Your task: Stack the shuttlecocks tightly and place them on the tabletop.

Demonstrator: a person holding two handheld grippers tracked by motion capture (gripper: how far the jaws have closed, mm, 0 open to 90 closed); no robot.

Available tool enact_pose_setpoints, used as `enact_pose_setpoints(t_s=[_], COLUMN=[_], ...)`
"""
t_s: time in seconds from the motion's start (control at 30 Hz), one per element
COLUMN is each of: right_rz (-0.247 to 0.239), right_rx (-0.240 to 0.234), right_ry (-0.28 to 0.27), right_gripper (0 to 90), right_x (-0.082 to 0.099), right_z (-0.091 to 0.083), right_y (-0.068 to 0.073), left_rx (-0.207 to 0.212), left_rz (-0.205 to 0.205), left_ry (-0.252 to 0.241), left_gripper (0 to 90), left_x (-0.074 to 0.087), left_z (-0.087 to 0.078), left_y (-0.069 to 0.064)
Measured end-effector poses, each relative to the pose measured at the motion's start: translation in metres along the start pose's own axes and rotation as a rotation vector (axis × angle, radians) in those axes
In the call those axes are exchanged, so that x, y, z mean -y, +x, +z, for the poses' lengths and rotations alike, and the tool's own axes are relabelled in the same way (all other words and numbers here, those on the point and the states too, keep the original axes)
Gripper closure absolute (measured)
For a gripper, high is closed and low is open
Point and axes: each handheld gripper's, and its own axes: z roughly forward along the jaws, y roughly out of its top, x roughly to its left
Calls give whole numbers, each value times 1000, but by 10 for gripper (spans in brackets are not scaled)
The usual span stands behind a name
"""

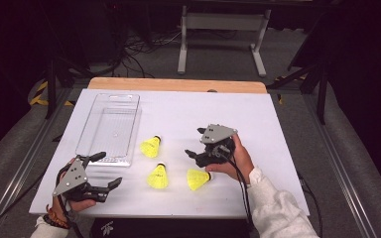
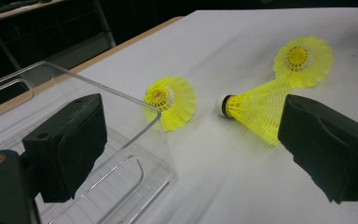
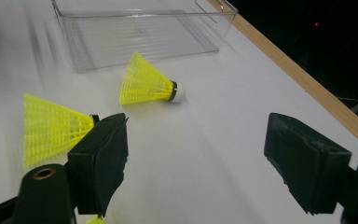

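Shuttlecocks (image 1: 198,179), three yellow ones, are lying loose on the counter (image 1: 268,124) beside the clear tray (image 1: 110,130), the right gripper (image 1: 194,142) hovering wide open and empty over them, left gripper (image 1: 105,171) open and empty too; closing off-centre is risking crushing a mesh skirt.

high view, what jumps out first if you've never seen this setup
Three bright yellow shuttlecocks lie in a loose cluster mid-table on the white table. A clear plastic tray sits to their left, nothing in it. The left gripper and right gripper stand open at either side, neither holding anything.
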Motion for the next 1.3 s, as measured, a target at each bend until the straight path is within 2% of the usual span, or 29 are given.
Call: enact_pose_setpoints(t_s=[0.23,0.4,0.7,1.07,1.17,1.3], right_rz=[-35,-45,-70,-103,-123,-122], right_rx=[-21,-31,-43,-68,-82,-75], right_ry=[15,18,36,93,133,135], right_gripper=[250,251,258,321,327,322], right_x=[-18,-23,-32,-43,-48,-49], right_z=[14,21,34,51,61,61], right_y=[4,8,18,27,31,32], left_rx=[2,6,10,19,19,22], left_rz=[9,0,9,12,12,16], left_ry=[15,9,18,23,29,22], left_gripper=[93,95,97,104,107,139], left_x=[0,0,0,0,1,-6], left_z=[2,2,3,5,6,10], left_y=[-1,-1,-2,-2,-2,1])
